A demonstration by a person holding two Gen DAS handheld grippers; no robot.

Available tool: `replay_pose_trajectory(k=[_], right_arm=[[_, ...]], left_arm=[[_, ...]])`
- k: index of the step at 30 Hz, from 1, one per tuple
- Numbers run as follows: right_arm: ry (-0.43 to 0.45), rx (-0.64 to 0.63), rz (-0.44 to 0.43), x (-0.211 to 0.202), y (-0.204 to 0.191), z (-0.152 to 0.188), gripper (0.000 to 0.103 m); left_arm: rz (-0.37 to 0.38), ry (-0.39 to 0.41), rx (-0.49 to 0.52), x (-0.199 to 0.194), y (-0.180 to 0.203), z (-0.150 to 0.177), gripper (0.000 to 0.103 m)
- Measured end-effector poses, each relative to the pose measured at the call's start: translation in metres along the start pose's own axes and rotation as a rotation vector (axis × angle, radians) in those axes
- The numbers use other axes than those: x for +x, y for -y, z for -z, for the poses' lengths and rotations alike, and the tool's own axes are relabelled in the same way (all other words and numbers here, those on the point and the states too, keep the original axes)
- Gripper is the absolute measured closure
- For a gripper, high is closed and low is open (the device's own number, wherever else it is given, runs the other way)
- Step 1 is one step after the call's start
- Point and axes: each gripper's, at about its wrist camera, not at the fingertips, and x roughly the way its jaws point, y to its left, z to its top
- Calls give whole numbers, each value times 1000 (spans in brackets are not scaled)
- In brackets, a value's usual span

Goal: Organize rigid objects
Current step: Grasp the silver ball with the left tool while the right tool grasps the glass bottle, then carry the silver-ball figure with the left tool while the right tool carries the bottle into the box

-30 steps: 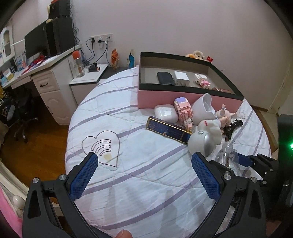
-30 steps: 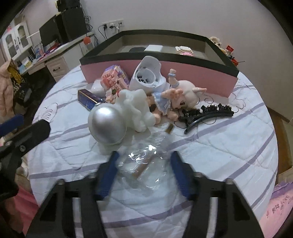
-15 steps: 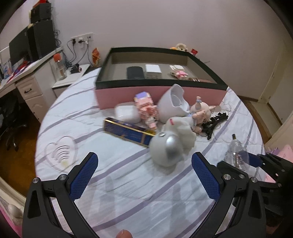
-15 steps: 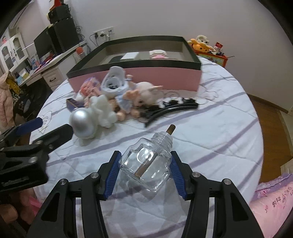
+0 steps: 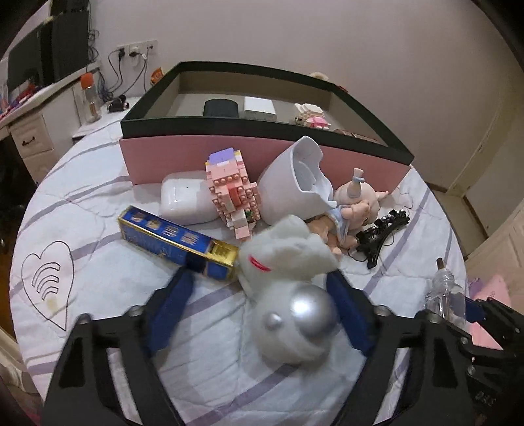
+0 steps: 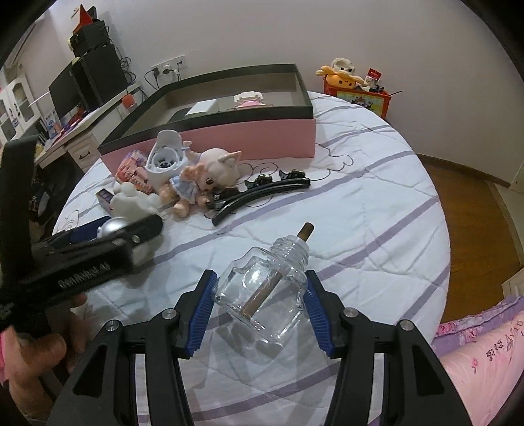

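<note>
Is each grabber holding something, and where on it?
The right gripper holds the clear glass bottle by its two flat sides. The left gripper is closing around the white toy with a silver ball, not gripping yet.

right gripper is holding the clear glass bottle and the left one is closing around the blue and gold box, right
Not quite. The right gripper does hold the clear glass bottle, but the left gripper has its jaws closing around the silver-headed white figure, not the blue and gold box; see the left wrist view.

Plain pale wall (image 6: 327, 29), wooden floor (image 6: 475, 209), white desk (image 5: 26, 131) with a dark monitor (image 6: 83, 82).
</note>
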Motion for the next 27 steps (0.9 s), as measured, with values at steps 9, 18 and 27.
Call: replay_pose_trajectory(k=[9,18,27], right_arm=[[2,-3,-17,-1,-4,1,48],[13,-4,-50,-9,-6,-4,48],[69,-75,-85,-25,-22,-49,48]], left_arm=[[67,0,-28,-17,-13,14,57],[58,26,-25,-46,-26,15,57],[24,78,-7,-85,-32,-29,57]])
